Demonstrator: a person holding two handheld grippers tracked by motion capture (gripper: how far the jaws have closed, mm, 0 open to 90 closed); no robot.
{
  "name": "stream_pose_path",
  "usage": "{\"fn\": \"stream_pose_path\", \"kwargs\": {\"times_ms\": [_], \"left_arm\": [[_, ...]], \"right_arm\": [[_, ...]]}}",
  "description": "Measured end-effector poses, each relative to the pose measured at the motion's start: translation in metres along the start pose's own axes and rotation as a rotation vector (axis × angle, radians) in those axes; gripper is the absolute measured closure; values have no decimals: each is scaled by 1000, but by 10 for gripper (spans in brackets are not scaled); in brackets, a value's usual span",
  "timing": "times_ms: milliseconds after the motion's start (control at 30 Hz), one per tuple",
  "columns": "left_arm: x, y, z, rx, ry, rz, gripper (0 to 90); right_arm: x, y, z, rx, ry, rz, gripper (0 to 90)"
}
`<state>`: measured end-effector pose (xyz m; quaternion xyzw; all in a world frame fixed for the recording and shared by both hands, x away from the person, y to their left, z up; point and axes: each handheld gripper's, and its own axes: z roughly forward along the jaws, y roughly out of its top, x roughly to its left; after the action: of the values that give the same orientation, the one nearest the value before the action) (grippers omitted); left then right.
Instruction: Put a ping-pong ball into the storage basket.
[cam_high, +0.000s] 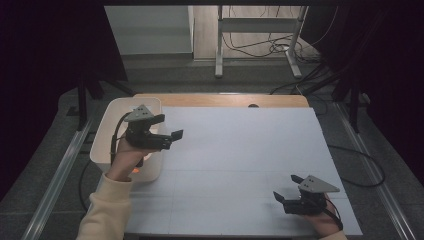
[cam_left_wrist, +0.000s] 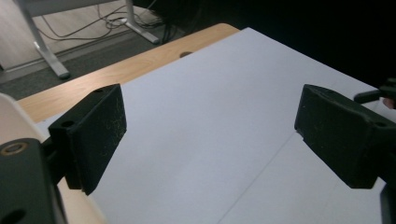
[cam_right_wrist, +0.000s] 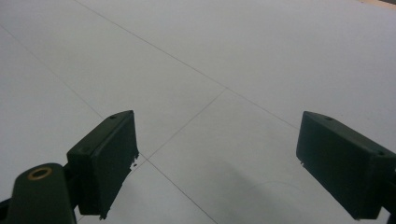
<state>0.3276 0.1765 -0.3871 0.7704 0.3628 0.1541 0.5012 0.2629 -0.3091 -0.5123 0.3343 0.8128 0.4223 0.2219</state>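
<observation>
Left gripper (cam_high: 169, 131) hangs by white bin (cam_high: 102, 131) at table's (cam_high: 240, 150) left edge, jaws spread, empty. Right gripper (cam_high: 286, 189) near front right, jaws spread, empty. Bin likely light, stiff plastic (slick walls); pinch thin rim.

Black tongs (cam_high: 169, 126) with blocky jaws, grey three-cornered top plates, trailing black cables; cream sleeve (cam_high: 106, 210).
</observation>
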Motion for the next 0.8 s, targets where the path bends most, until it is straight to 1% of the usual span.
{"fn": "stream_pose_path", "kwargs": {"times_ms": [67,100,133,167,200,233,300,367,433,500,600,667,700,733,800], "left_arm": [[-7,-2,2,-10,-23,1,101],[-12,-5,3,-21,-45,-5,103],[-16,-8,4,-20,-64,-5,107],[-19,-10,5,-16,-73,0,107],[-25,-13,7,-5,-79,11,107],[-30,-16,9,4,-83,20,107],[-35,-18,12,4,-88,29,107],[-40,-21,13,-8,-92,35,110],[-46,-27,15,-34,-102,26,116],[-51,-33,16,-39,-116,19,121],[-60,-44,19,-30,-121,20,125],[-63,-51,18,-18,-133,26,128],[-64,-56,17,-12,-137,35,128],[-64,-56,17,-12,-137,35,130],[-66,-71,14,-8,-130,42,132]], "right_arm": [[0,0,0,0,0,0,129],[0,0,0,1,-1,0,129],[0,0,0,3,-3,1,129],[0,0,0,3,-4,1,129],[0,0,0,2,-3,2,129],[1,0,0,3,-3,1,129],[1,0,0,-1,-1,2,129],[1,0,0,-3,2,3,129],[0,0,-1,-2,-2,-1,129],[0,0,0,1,-3,-3,129],[0,0,0,-1,-3,-2,129],[0,0,0,-1,-3,-4,129],[0,0,0,0,0,-3,129],[1,0,0,2,-3,-5,129],[1,0,0,3,-4,-6,129]]}}
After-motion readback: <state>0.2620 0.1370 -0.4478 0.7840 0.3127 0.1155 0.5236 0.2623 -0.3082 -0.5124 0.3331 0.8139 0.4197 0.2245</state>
